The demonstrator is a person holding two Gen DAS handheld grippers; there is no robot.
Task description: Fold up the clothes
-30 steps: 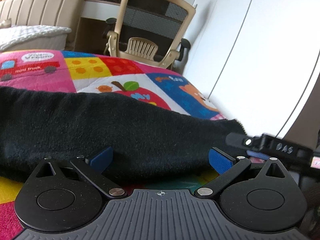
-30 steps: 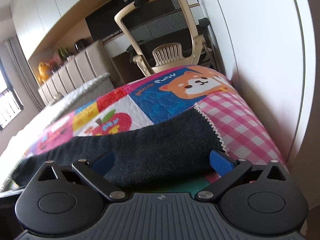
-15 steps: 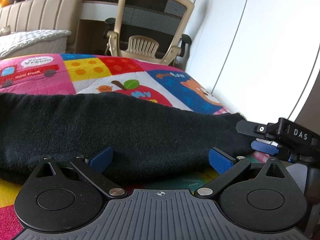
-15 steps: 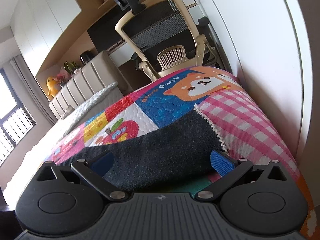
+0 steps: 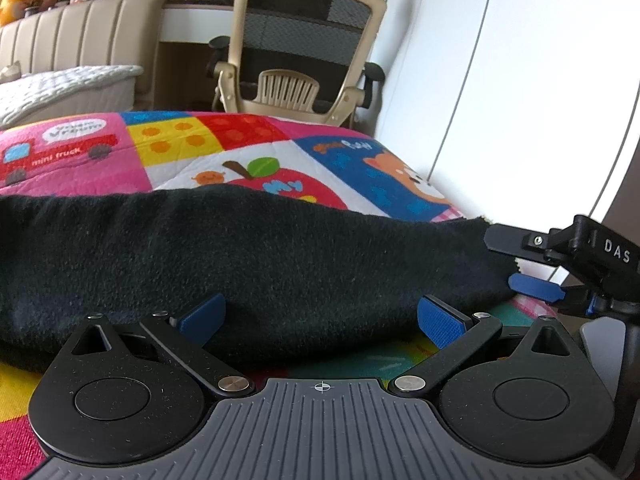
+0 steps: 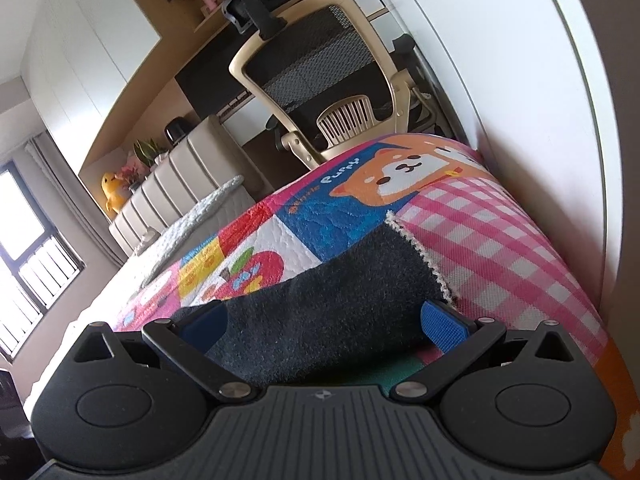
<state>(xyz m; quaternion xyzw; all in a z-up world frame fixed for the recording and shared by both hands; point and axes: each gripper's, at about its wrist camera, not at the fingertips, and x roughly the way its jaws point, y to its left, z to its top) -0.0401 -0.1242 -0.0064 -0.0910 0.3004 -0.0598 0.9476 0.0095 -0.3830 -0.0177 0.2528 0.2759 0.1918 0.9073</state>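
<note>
1. The left tool (image 5: 320,316) is sitting wide, its blue pads (image 5: 438,316) spread at the bottom of the frame with nothing pinched between them.
2. The right tool (image 6: 324,320) is likewise gaping wide; in the left view it is showing at the right edge (image 5: 532,264), one finger above and one below the cloth's end.
3. The black cloth (image 5: 240,256) is lying in a long, thick band across the middle of the left frame, just beyond the left pads and resting on the quilt (image 5: 248,152).
4. In the right view the cloth (image 6: 340,300) is filling the lower centre between the spread pads, its pale stitched edge (image 6: 416,248) running up toward the pink check patch.
5. Likely trouble: closing too shallow would be catching only the top layer of the fleece, so the fold would be pulling apart on lifting.
6. Closing too low would be risking a pinch of quilt along with the cloth.
7. The two tools are gripping at uneven depths, by my reading, which would be skewing the fold line.
</note>
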